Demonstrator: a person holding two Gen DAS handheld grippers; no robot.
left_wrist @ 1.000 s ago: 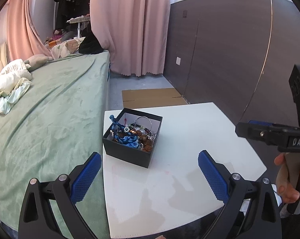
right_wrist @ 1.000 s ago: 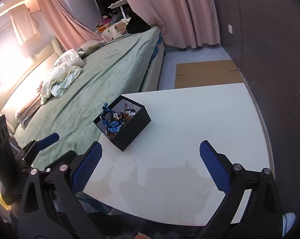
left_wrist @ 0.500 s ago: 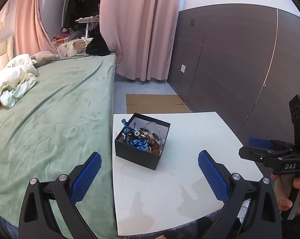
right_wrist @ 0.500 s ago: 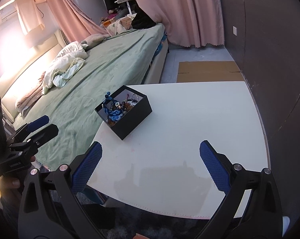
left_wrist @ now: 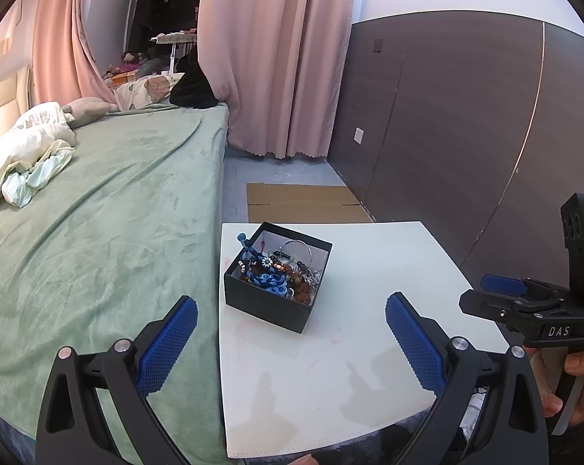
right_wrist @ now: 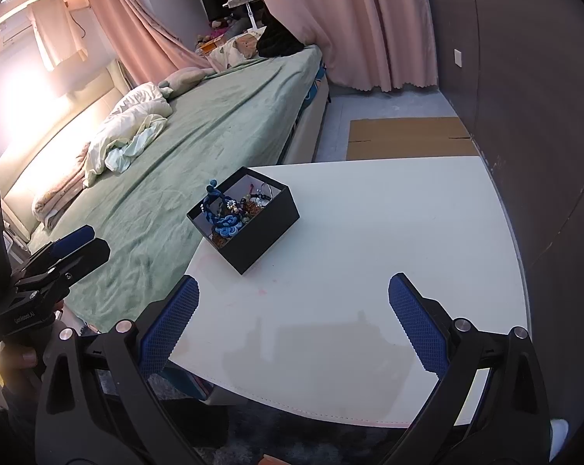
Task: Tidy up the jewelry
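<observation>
A black open box (left_wrist: 270, 307) (right_wrist: 261, 228) stands on the white table (left_wrist: 369, 348) (right_wrist: 369, 232) near its left edge. It holds a tangle of jewelry: a blue braided cord (left_wrist: 270, 279) (right_wrist: 214, 203), beads and a silver bangle (left_wrist: 300, 250). My left gripper (left_wrist: 290, 339) is open, low in front of the box with nothing between its fingers. My right gripper (right_wrist: 292, 325) is also open and empty, over the table's near part. In the left wrist view the right gripper (left_wrist: 497, 290) shows at the right edge, held by a hand (left_wrist: 579, 379). In the right wrist view the left gripper (right_wrist: 75, 246) shows at the left edge.
A bed with a green blanket (left_wrist: 98, 232) (right_wrist: 214, 128) runs along the table's left side, with crumpled bedding (left_wrist: 24, 155) on it. A flattened cardboard sheet (left_wrist: 303, 201) lies on the floor behind the table. A dark wall panel (left_wrist: 466, 135) stands to the right, pink curtains (left_wrist: 276, 58) behind.
Both grippers have pulled back and risen from the table, so the box looks smaller and farther. Both stay open. The box has not moved.
</observation>
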